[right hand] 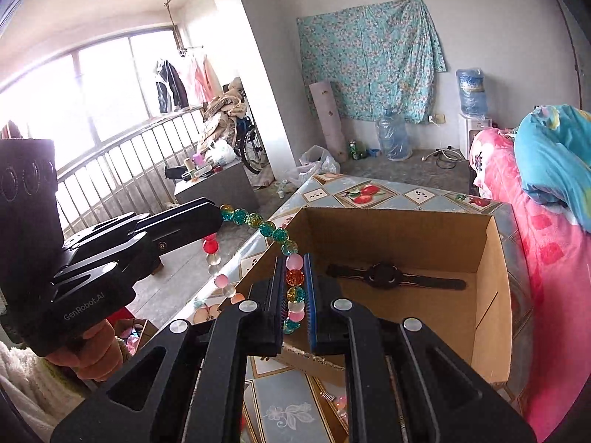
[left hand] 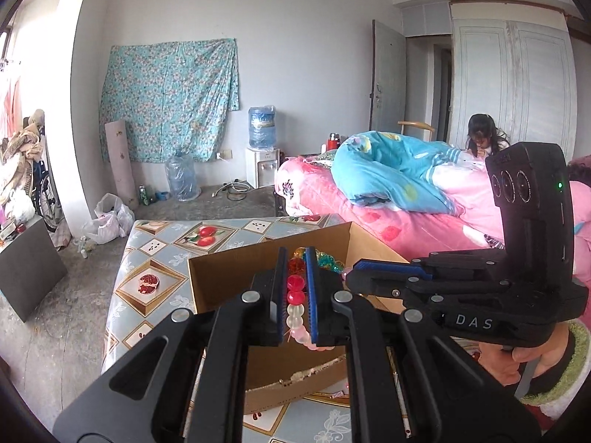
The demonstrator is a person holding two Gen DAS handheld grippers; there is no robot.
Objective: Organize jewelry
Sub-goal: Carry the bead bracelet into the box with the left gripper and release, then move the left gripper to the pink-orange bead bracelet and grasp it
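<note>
The left gripper (left hand: 296, 291), low in the centre of its own view, is clamping a string of beads (left hand: 296, 297), its blue-padded fingers (left hand: 311, 295) pressing red, pink and frosted white beads between them. The right gripper (right hand: 295, 295), at the bottom centre of its view, is gripping the same bead strand (right hand: 295, 280) farther along, with orange, yellow and teal beads caught between its pads. In the right wrist view the strand is running up and to the left from those jaws to the left gripper (right hand: 218, 217) at mid-left, with a loop hanging below it. A cardboard box (right hand: 491, 258) is sitting open on the fruit-patterned tablecloth (right hand: 369, 193), filling the centre right of the frame, and a black watch (right hand: 384, 277) is lying flat on its floor. A pink bed (left hand: 424, 221) is filling the right of the left wrist view.
</note>
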